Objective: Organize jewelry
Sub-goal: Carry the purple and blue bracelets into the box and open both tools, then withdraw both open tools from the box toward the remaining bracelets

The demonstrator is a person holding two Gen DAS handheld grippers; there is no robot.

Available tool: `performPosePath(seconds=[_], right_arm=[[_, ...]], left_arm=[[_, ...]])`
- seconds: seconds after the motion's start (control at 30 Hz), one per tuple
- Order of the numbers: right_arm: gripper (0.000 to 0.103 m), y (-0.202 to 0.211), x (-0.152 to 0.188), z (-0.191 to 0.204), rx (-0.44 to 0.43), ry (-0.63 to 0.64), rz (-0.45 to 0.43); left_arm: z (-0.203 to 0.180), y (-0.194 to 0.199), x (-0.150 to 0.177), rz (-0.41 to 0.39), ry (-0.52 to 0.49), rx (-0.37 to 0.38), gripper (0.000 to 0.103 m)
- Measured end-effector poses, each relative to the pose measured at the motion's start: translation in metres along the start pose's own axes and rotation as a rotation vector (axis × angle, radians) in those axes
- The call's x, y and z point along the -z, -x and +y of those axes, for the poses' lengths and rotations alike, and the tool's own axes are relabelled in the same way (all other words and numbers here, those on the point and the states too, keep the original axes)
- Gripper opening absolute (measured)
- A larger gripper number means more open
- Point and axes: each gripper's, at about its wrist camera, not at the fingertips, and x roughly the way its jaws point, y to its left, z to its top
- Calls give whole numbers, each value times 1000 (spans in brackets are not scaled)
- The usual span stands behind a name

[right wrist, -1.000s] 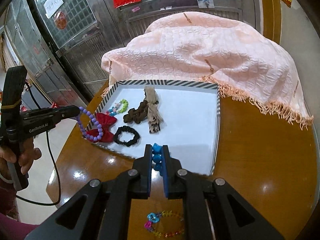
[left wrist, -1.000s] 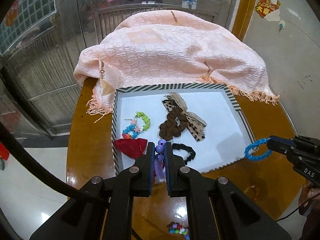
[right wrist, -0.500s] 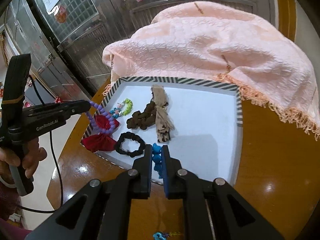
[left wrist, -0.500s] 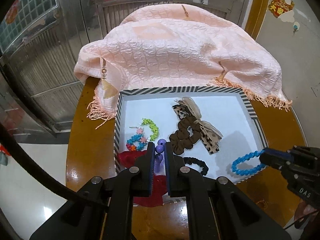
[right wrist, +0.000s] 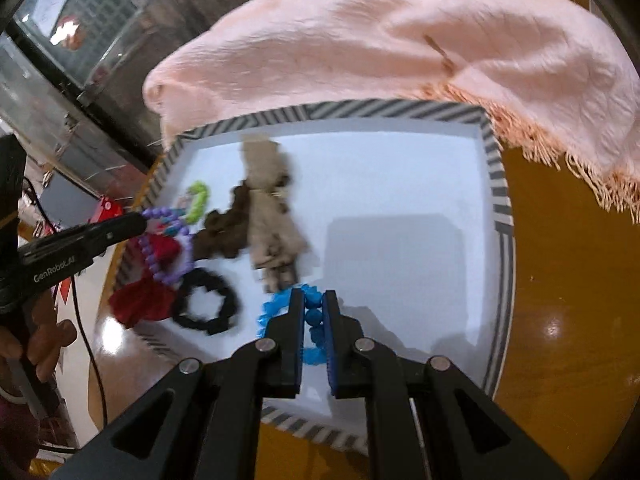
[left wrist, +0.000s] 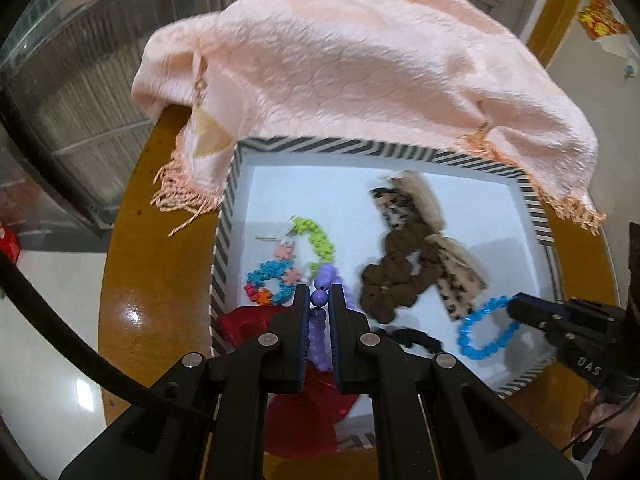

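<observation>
Your left gripper pinches a purple bead bracelet; your right gripper pinches a knobbly blue bead bracelet over the striped-rimmed tray.

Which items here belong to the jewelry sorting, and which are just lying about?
Job: purple bead bracelet in left claw; blue bead bracelet in right claw; striped tray; multicoloured bracelet; brown scrunchie; black scrunchie; red bow.
Lying about: pink shawl.
</observation>
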Motion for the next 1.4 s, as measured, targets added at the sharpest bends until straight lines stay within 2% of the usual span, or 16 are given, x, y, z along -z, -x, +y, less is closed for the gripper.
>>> performPosePath(seconds=[0.3, 0.4, 0.47, 0.5, 0.57, 0.77, 1.13, 1.4], right_arm=[[9, -18, 1, -1, 59, 31, 43], [10, -18, 2, 1, 89, 51, 47], [20, -15, 2, 4, 104, 58, 43], [24, -13, 2, 5, 109, 61, 38], [33, -7, 4, 6, 113, 63, 20], [38, 11, 9, 9, 107, 48, -15], [48, 26, 20, 17, 113, 39, -32], [48, 42, 34, 27, 104, 56, -44]], left_arm=[[8, -25, 4, 47, 19, -37, 4], [10, -27, 5, 58, 37, -28, 4], [10, -28, 5, 70, 41, -22, 5], [10, -28, 6, 71, 38, -26, 10], [10, -25, 7, 62, 34, -36, 20], [10, -6, 10, 21, 35, -40, 29], [0, 22, 19, -44, -1, -71, 29], [-8, 41, 34, -75, -19, -72, 29]])
